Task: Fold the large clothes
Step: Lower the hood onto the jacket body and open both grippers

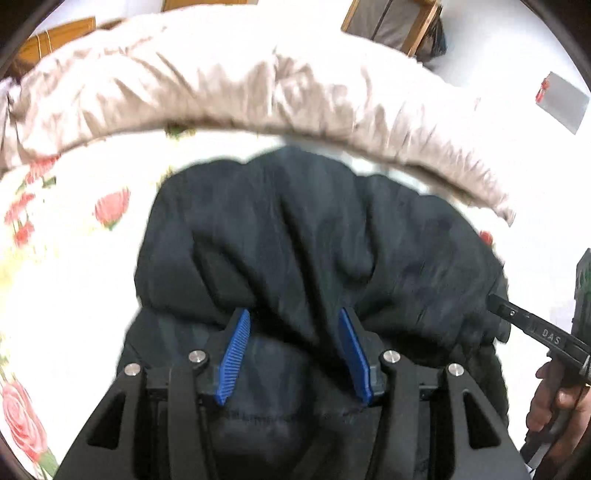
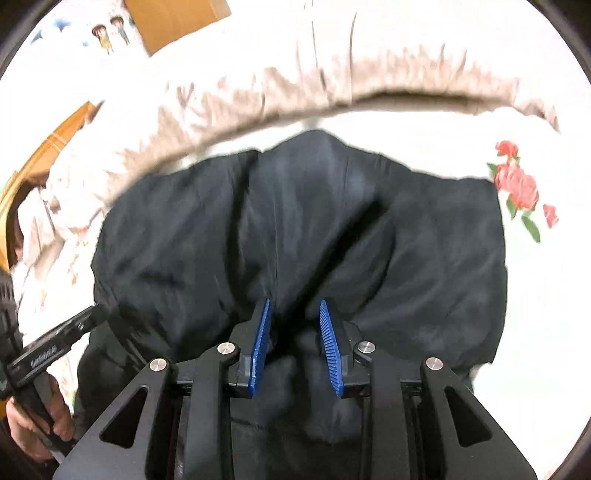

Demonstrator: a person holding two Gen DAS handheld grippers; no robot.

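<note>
A large black garment (image 1: 303, 240) lies bunched on a floral bed sheet (image 1: 74, 280); it also shows in the right wrist view (image 2: 295, 229). My left gripper (image 1: 293, 317) has its blue pads (image 1: 236, 354) around a thick fold of the garment's near edge and grips it. My right gripper (image 2: 295, 306) grips another bunch of the same edge between its blue pads (image 2: 260, 347). The right gripper's finger also shows at the garment's right side in the left wrist view (image 1: 532, 325). The left gripper shows at the garment's left side in the right wrist view (image 2: 59, 343).
A crumpled beige duvet (image 1: 240, 81) lies across the bed behind the garment, also in the right wrist view (image 2: 295, 85). Wooden furniture (image 1: 399, 22) stands behind the bed. A wooden bed frame (image 2: 48, 147) is at the left. White sheet with red roses (image 2: 517, 184) flanks the garment.
</note>
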